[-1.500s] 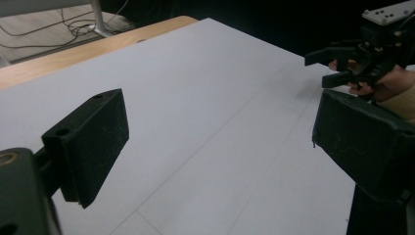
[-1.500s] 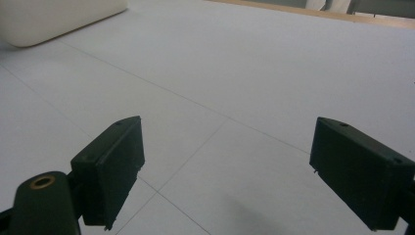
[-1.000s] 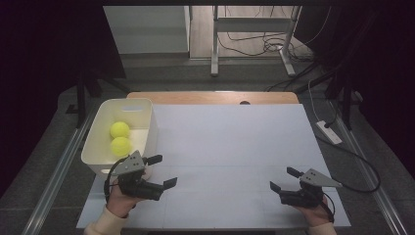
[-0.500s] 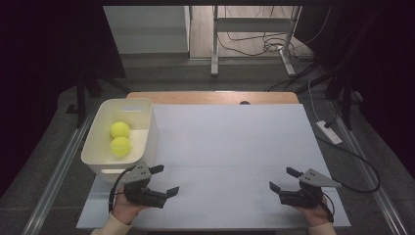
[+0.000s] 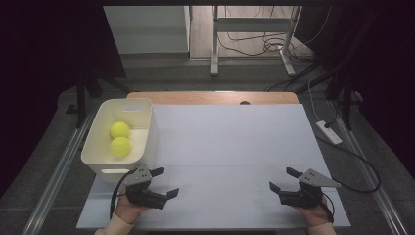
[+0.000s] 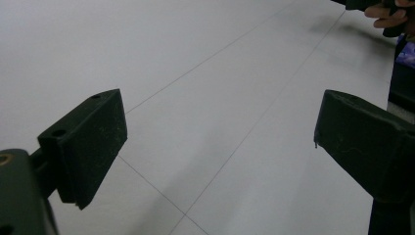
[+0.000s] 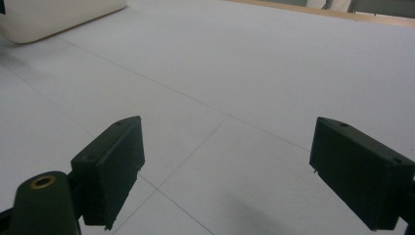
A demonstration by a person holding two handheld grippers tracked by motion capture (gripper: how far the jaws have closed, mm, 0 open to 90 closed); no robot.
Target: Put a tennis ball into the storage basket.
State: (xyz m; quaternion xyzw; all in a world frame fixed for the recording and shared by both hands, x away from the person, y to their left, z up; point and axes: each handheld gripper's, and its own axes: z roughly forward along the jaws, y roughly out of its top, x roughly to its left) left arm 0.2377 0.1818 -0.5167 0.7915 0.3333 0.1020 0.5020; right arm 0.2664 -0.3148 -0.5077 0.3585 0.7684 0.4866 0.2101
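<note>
Two hand-held grippers, left [image 5: 166, 181] and right [image 5: 282, 178], gape wide, empty, over the white surface [image 5: 230, 142]; no writing readable.

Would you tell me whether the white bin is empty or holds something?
Not empty: the bin holds two yellow balls, one just behind the other.

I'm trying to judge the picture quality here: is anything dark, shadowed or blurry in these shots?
High view: the white table is evenly lit and the room's sides fall into black. Left gripper view: soft and a little grainy, with a faint shadow under the other hand. Right gripper view: the close black jaws look soft-edged, and the white bin is cut off at the corner.
</note>
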